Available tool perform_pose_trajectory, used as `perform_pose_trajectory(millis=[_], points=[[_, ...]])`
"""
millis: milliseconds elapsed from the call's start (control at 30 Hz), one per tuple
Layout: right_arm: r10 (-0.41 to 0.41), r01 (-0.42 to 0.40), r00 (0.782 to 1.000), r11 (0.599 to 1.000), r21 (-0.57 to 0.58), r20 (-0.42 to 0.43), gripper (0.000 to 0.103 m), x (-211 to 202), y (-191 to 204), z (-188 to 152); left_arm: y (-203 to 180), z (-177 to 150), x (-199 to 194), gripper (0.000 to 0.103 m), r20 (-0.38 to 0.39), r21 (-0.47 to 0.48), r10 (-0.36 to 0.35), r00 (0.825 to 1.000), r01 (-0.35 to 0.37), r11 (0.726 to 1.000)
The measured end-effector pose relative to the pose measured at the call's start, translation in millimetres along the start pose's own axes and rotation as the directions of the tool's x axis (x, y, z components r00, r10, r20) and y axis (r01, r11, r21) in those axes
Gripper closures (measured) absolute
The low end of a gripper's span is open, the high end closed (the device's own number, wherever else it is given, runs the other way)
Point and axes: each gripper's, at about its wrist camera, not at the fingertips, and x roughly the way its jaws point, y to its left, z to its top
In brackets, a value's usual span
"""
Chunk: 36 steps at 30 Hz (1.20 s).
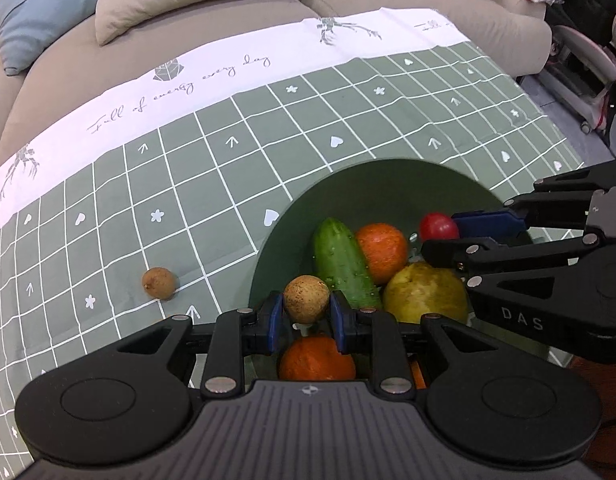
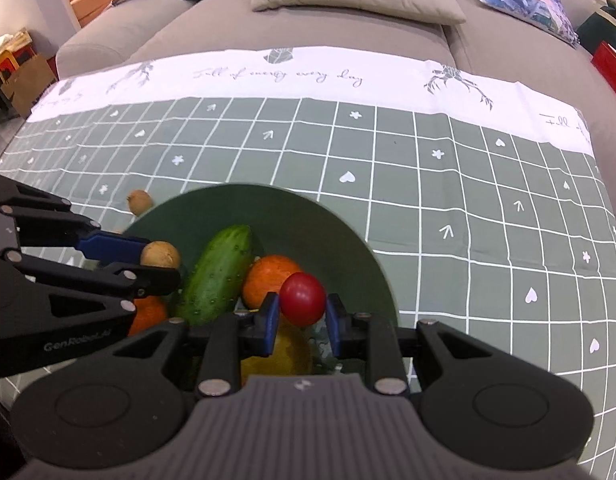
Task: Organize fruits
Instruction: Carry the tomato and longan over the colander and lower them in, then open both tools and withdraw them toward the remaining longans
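A dark green bowl [image 1: 388, 184] [image 2: 348, 232] holds a cucumber [image 1: 342, 264] [image 2: 218, 276], two oranges [image 1: 382, 252] [image 1: 316, 360] [image 2: 268, 280] and a yellow pear [image 1: 426, 296] [image 2: 284, 354]. My left gripper [image 1: 307, 316] is shut on a small brown longan [image 1: 307, 298] [image 2: 160, 255], held over the bowl's near left side. My right gripper [image 2: 302, 320] is shut on a red cherry tomato [image 2: 303, 298] [image 1: 438, 227], held above the bowl's fruit. A second brown longan [image 1: 159, 283] [image 2: 139, 201] lies on the cloth left of the bowl.
The bowl stands on a green checked tablecloth [image 1: 188, 184] [image 2: 468, 200] with a white printed border. Behind it is a beige sofa [image 1: 188, 40] [image 2: 308, 32] with cushions. Chairs and clutter [image 1: 588, 72] stand at the far right.
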Motion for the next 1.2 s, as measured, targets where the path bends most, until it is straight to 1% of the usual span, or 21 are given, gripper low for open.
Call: perform_pose_trajectory(millis=[67,333,533,600,667,733,800,867,1000,1100,1200], points=[[-0.006,0.006,1.0,1.0,-0.009,-0.007,0.082,3.9,-0.1,0.6,0.5,-0.7,3.0,0.075,-0.005,0.0,0.005,1.0,-0.005,1.0],[-0.016,0.016,1.0,1.0,-0.006,-0.021,0.082,11.8,-2.4,3.4,3.0,-0.5,4.7,0.075,-0.003,-0.004,-0.012,1.0,0.012,1.0],[-0.033,0.032,0.999,0.999,-0.008,-0.024,0.081,12.9,-1.2,4.0,3.9,-0.9,3.3,0.068,-0.001,-0.003,-0.016,1.0,0.016,1.0],[-0.033,0.033,0.999,0.999,-0.007,-0.024,0.078,11.8,-1.3,4.6,3.9,-0.6,0.9,0.056,0.003,-0.003,-0.038,0.999,0.038,0.999],[-0.039,0.039,0.999,0.999,-0.011,-0.02,0.071,10.7,-1.0,5.2,2.9,-0.9,-4.0,0.052,0.023,0.001,-0.029,0.999,0.029,1.0],[-0.04,0.04,0.999,0.999,-0.017,-0.015,0.071,7.4,0.1,6.1,2.1,-1.0,-9.4,0.052,0.038,0.009,-0.022,0.999,0.022,1.0],[-0.045,0.045,0.999,0.999,-0.022,-0.009,0.069,2.7,1.8,6.4,2.9,-1.2,-14.9,0.052,0.047,0.005,-0.03,0.998,0.029,1.0],[-0.055,0.055,0.998,0.998,-0.027,0.004,0.061,-3.3,4.1,7.0,4.1,-1.7,-22.2,0.052,0.062,-0.002,-0.035,0.997,0.035,0.999],[-0.06,0.061,0.998,0.997,-0.036,0.029,0.059,-18.0,11.6,7.7,7.0,-3.4,-40.7,0.052,0.102,-0.004,-0.028,0.994,0.028,1.0],[-0.062,0.065,0.997,0.997,-0.046,0.054,0.052,-30.4,20.6,7.3,10.2,-6.2,-56.0,0.052,0.14,-0.002,-0.015,0.99,0.015,1.0],[-0.054,0.058,0.995,0.997,-0.05,0.082,0.05,-43.7,31.9,5.8,14.5,-9.7,-71.3,0.052,0.169,0.0,0.005,0.986,-0.005,1.0]])
